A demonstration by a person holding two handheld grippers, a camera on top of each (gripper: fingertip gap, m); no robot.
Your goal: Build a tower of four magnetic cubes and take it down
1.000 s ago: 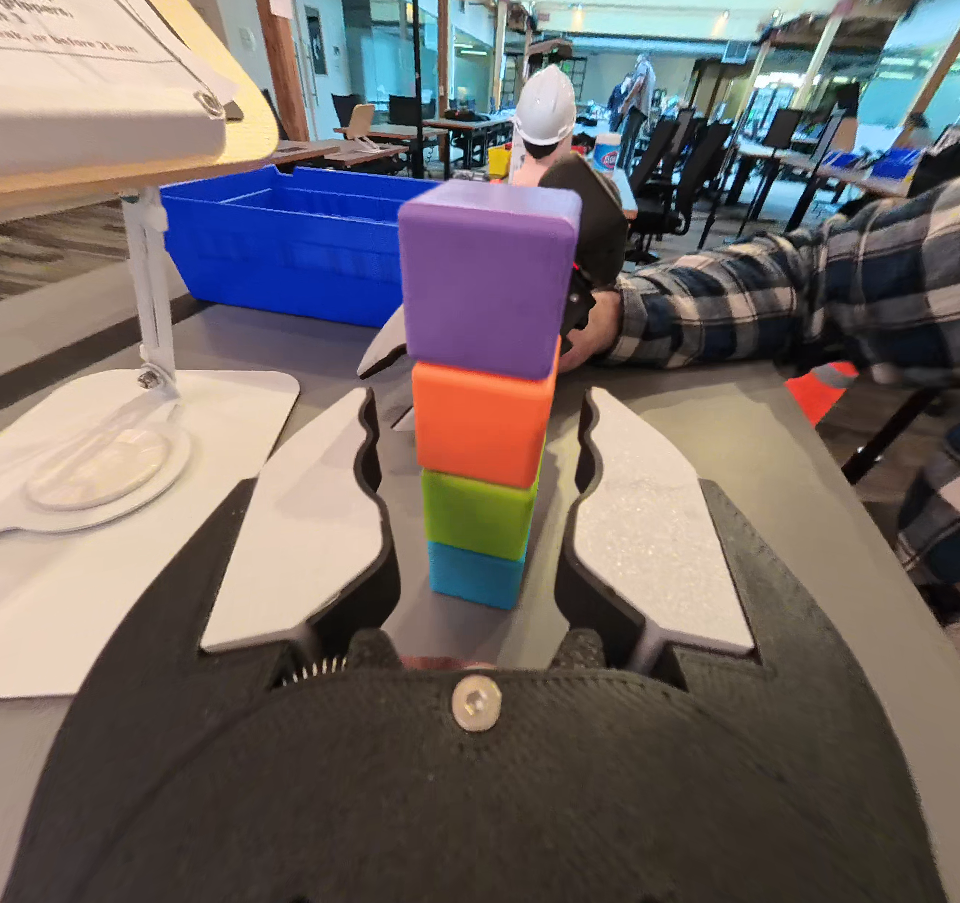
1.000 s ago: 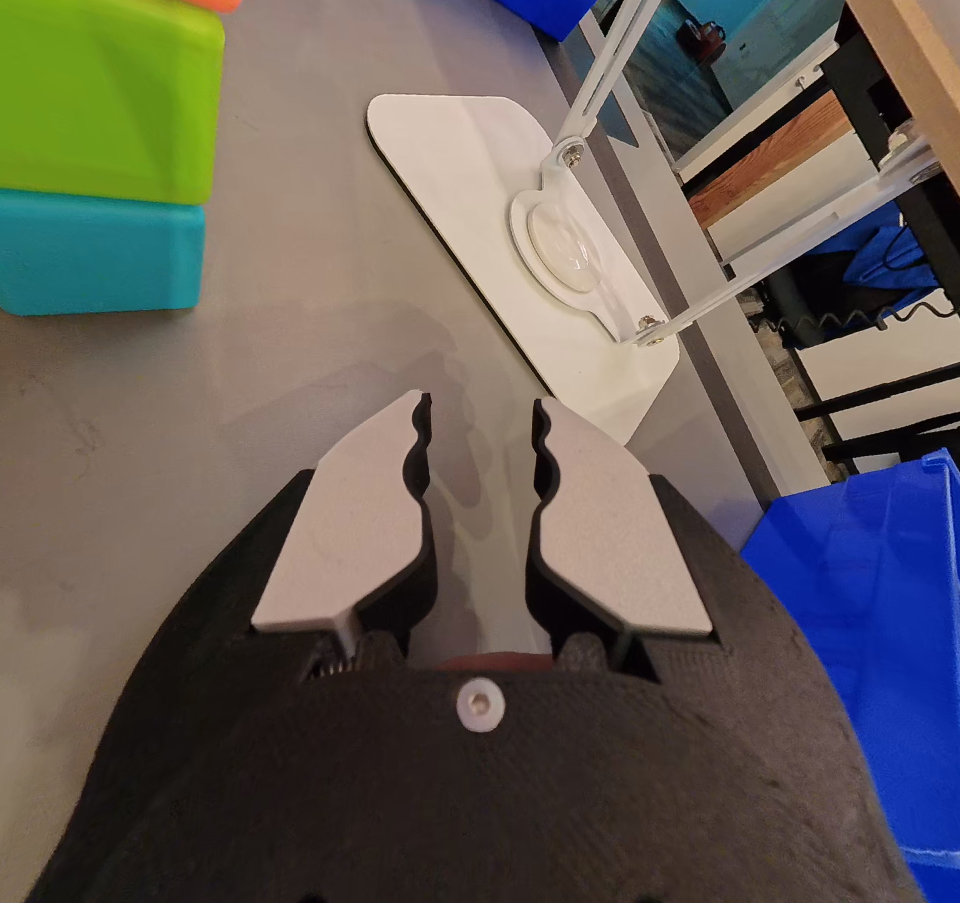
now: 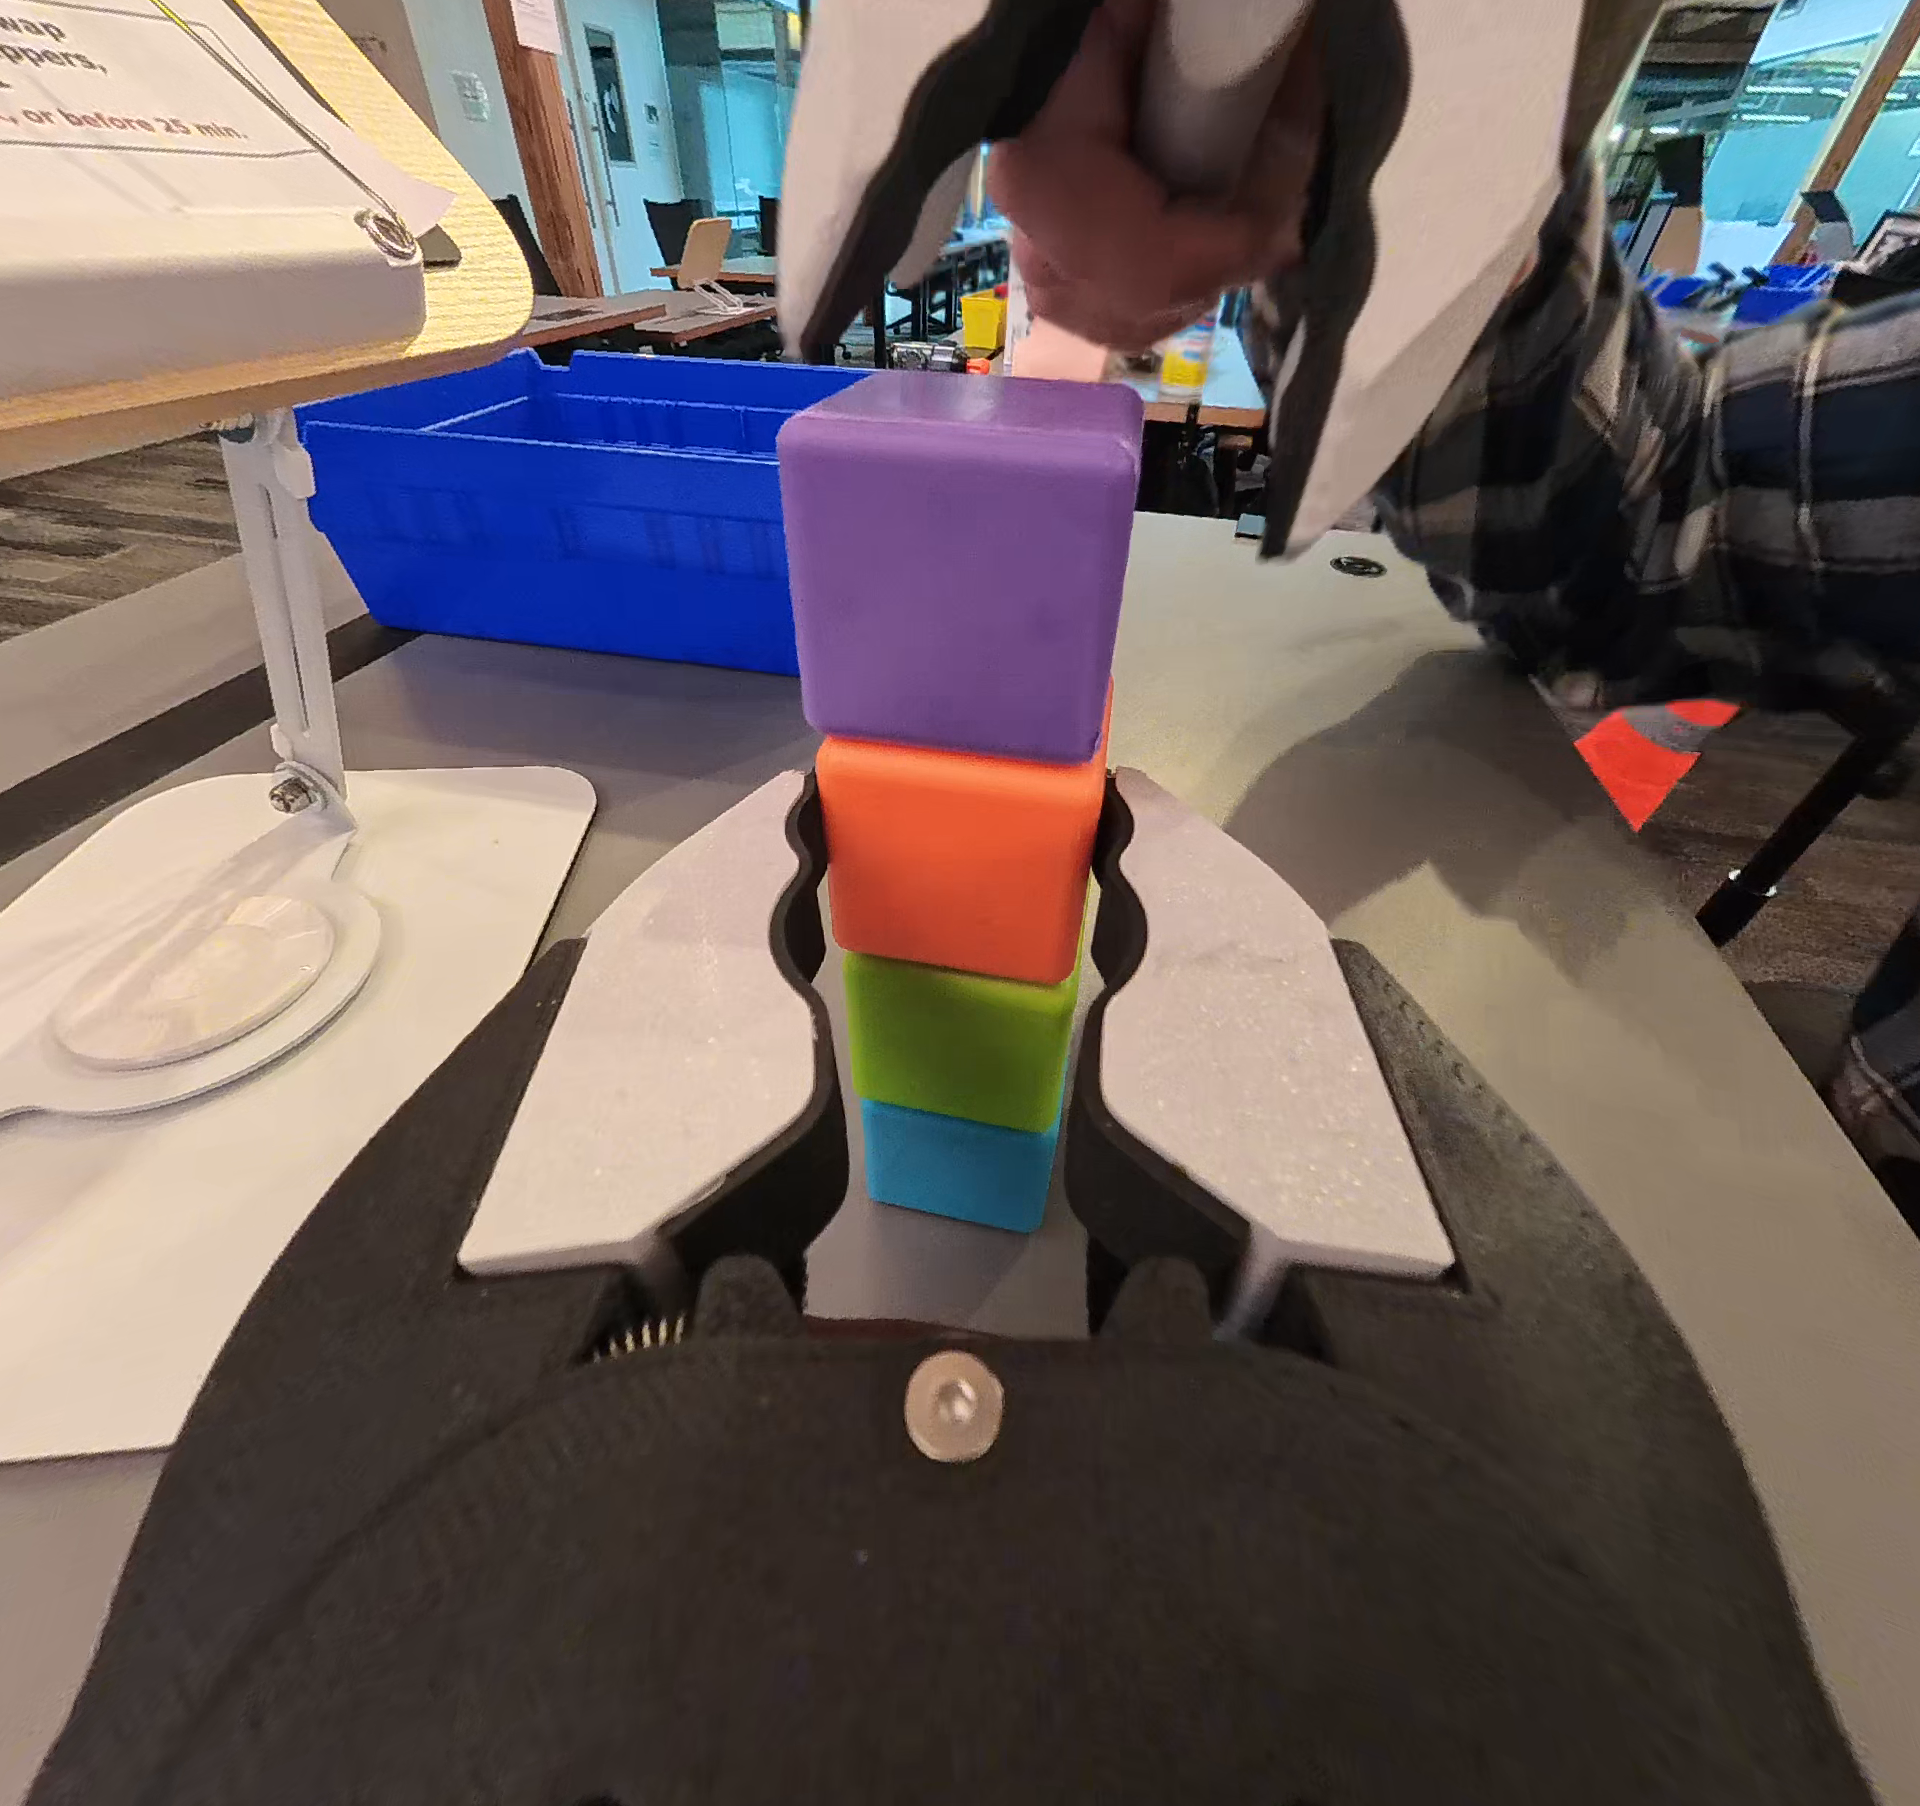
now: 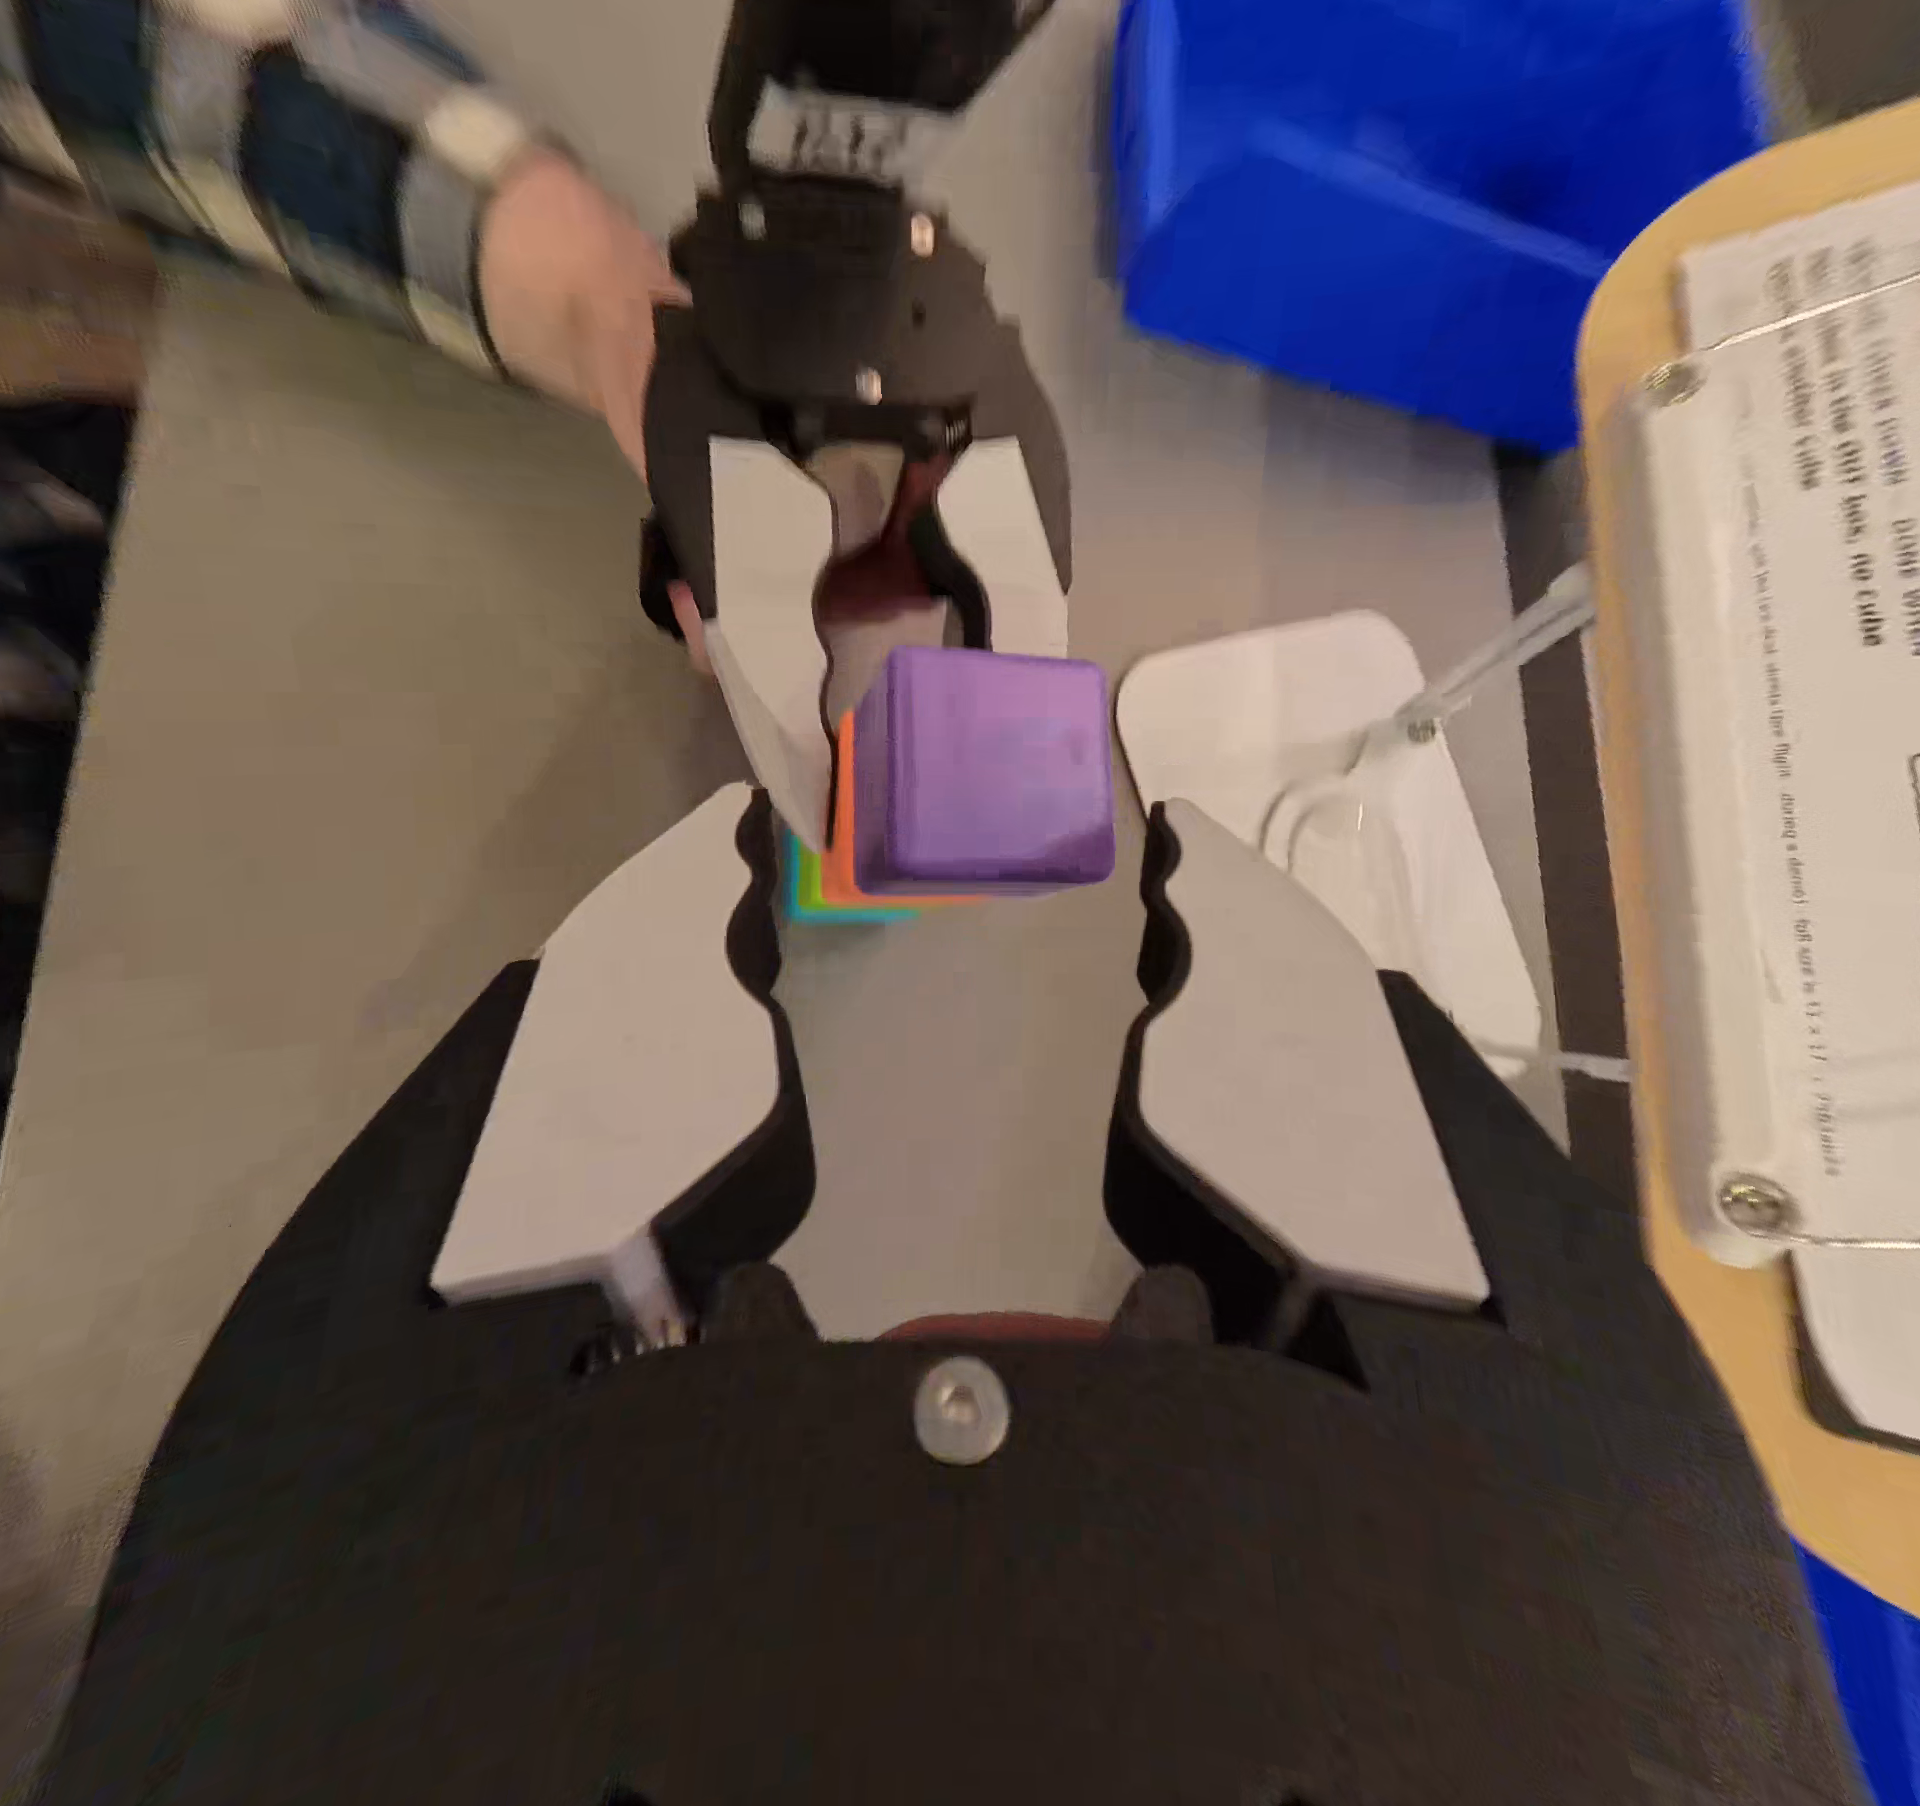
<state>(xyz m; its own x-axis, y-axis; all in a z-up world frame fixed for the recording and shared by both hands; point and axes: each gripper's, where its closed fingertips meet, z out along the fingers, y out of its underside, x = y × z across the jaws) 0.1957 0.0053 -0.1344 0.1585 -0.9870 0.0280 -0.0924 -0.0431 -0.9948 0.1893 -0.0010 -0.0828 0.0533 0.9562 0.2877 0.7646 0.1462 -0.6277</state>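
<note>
With four cubes stacked mid-frame on the worktop (image 3: 1299,655), building looks done. My left tongs (image 3: 958,857) clamp the orange cube (image 3: 961,857); right tongs (image 4: 951,826) hover wide above the purple cube (image 4: 992,785). Takedown remains.

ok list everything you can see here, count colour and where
purple magnetic cube: one, purple, top of the tower
orange magnetic cube: one, orange, second from top
green magnetic cube: one, green, third from top
blue magnetic cube: one, light blue, bottom, on the grey table
blue plastic bin: one, blue, on the table behind the tower
white stand: one, white base and arm, beside the tower, carrying a light wooden board with a printed sheet
plaid sleeve: one, dark and white, far side of the table
left gripper: black with grey fingers, closed against the orange cube's sides
right gripper: black with grey fingers, open, above the tower
</note>
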